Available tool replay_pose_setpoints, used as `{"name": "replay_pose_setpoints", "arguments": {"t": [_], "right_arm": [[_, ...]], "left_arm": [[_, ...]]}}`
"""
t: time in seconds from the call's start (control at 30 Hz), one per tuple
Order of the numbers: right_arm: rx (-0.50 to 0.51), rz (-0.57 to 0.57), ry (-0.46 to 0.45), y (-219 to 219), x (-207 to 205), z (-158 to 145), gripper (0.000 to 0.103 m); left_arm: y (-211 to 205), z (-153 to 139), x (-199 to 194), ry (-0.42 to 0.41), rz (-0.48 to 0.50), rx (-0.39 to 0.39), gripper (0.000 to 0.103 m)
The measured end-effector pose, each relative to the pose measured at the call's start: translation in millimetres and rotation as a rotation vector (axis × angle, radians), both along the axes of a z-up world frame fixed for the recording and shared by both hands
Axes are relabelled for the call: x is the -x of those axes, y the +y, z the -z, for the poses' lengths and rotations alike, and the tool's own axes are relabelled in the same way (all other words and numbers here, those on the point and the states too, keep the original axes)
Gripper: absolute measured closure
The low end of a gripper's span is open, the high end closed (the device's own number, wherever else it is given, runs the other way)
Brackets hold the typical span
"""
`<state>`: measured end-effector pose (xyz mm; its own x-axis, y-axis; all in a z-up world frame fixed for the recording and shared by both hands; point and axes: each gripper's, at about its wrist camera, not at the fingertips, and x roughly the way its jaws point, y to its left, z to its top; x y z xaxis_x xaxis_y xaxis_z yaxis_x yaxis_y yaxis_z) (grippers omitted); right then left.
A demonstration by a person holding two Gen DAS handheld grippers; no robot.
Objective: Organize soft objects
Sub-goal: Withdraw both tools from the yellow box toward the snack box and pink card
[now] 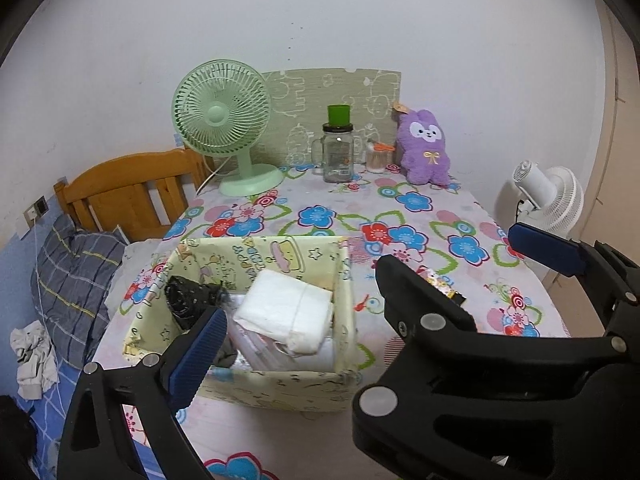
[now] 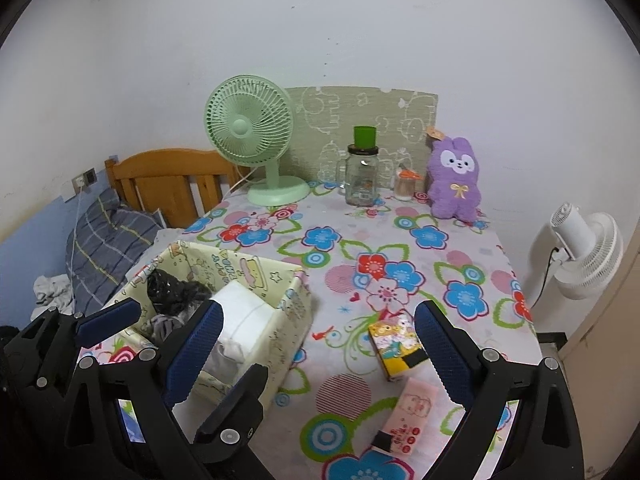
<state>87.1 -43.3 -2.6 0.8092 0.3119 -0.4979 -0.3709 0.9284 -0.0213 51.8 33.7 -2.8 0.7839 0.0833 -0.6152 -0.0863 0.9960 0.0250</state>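
Both grippers open, empty: right gripper nr yellow tissue pack, light, squashy; pinch across short sides. Left gripper over box.

- purple plush rabbit: fuzzy, matt pile;
- storage box: printed fabric, soft walls;
- tablecloth: smooth floral print, slight sheen;
- jar: clear glass, glossy;
- headboard: varnished wood;
- green fan: smooth plastic
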Motion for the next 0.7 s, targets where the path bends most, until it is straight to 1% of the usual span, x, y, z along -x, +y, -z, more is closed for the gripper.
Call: {"name": "replay_pose_setpoints", "arguments": {"t": [0.43, 0.53, 0.7], "right_arm": [[-0.017, 0.052, -0.007, -35.4, -0.3, 10.4, 0.005], [-0.027, 0.065, -0.003, -45.6, -2.3, 14.2, 0.005], [-0.010, 0.088, -0.015, -59.7, -4.5, 20.0, 0.005]], "left_arm": [[-30.8, 12.8, -5.9, 0.023, 0.033, 0.022, 0.003], [-38.2, 17.9, -8.5, 0.033, 0.036, 0.042, 0.003], [-53.2, 25.4, -12.8, 0.036, 0.053, 0.046, 0.003]]}}
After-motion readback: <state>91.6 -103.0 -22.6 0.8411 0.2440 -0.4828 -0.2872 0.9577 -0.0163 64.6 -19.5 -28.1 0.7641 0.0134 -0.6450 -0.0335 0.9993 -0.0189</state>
